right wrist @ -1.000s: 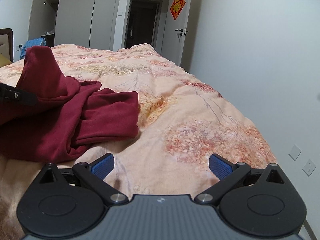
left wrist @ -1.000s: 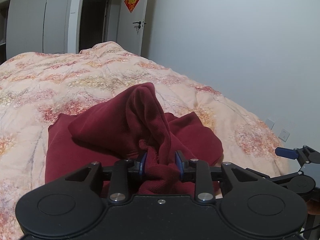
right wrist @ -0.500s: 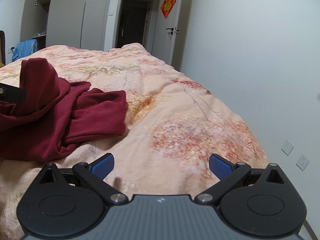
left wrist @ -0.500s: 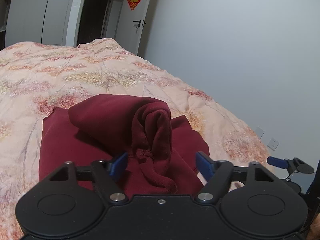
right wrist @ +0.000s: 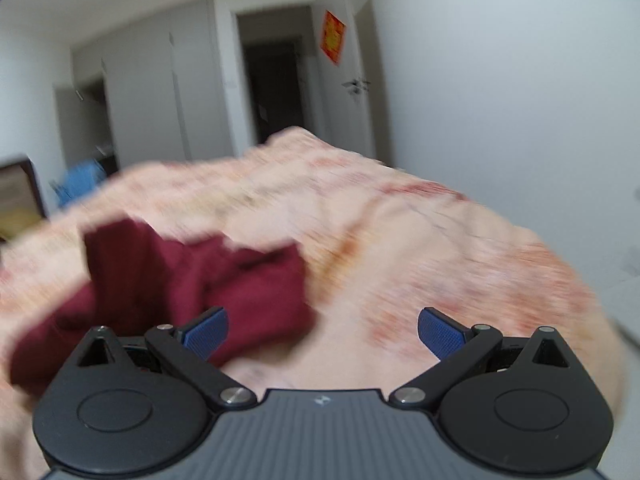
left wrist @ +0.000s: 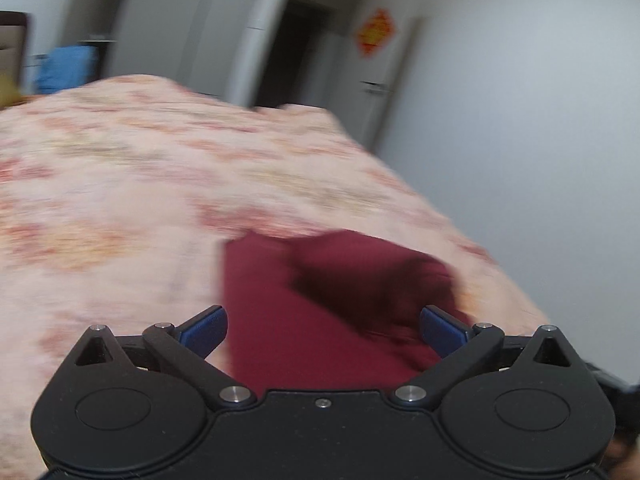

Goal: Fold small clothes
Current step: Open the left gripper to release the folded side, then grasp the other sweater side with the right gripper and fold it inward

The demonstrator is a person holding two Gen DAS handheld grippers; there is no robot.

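Left wrist: claw (left wrist: 323, 330) spread above garment (left wrist: 304, 320).

A home bedroom: a bed (left wrist: 120, 184) under a peach floral quilt (right wrist: 420, 240) fills the room, with pale built-in wardrobes (right wrist: 160, 80) behind it, a dark open doorway (right wrist: 276, 88), and a white door (left wrist: 384, 80) bearing a red paper decoration (right wrist: 333, 37).

Garment (left wrist: 304, 320) on bed (left wrist: 120, 200).
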